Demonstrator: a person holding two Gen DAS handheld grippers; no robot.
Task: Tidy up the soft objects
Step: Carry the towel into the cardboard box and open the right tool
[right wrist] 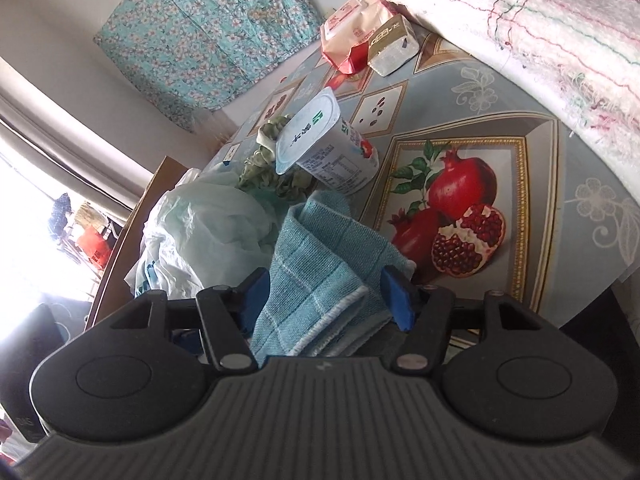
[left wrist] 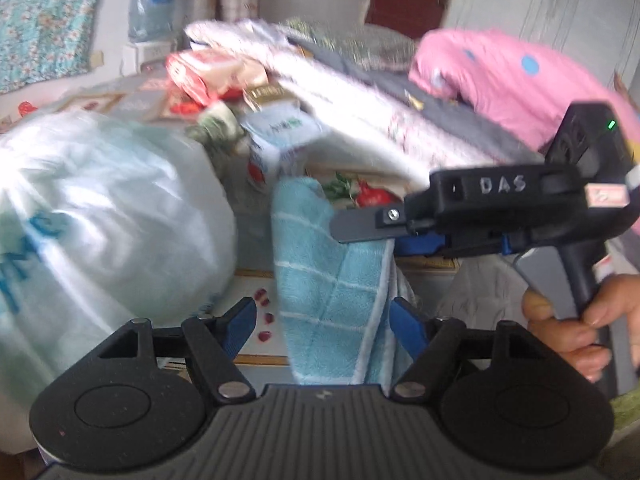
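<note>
A light blue checked towel (left wrist: 320, 280) hangs bunched from my right gripper (left wrist: 360, 236), which reaches in from the right and is shut on the towel's upper fold. In the right wrist view the towel (right wrist: 320, 248) fills the gap between the blue pads of that gripper (right wrist: 326, 280) and spills toward the camera. My left gripper (left wrist: 324, 316) stands open around the hanging lower part of the towel; its left pad (left wrist: 240, 320) is clear of the cloth. A hand (left wrist: 572, 328) grips the right tool's handle.
A full white plastic bag (left wrist: 100, 220) lies left of the towel. Behind it are a tipped yogurt cup (right wrist: 324, 148), crumpled green fabric (right wrist: 264, 160), red-and-white packets (right wrist: 352, 36), a folded white blanket (right wrist: 500, 20) and a pink spotted quilt (left wrist: 500, 76). The pomegranate-print tablecloth (right wrist: 560, 184) shows at right.
</note>
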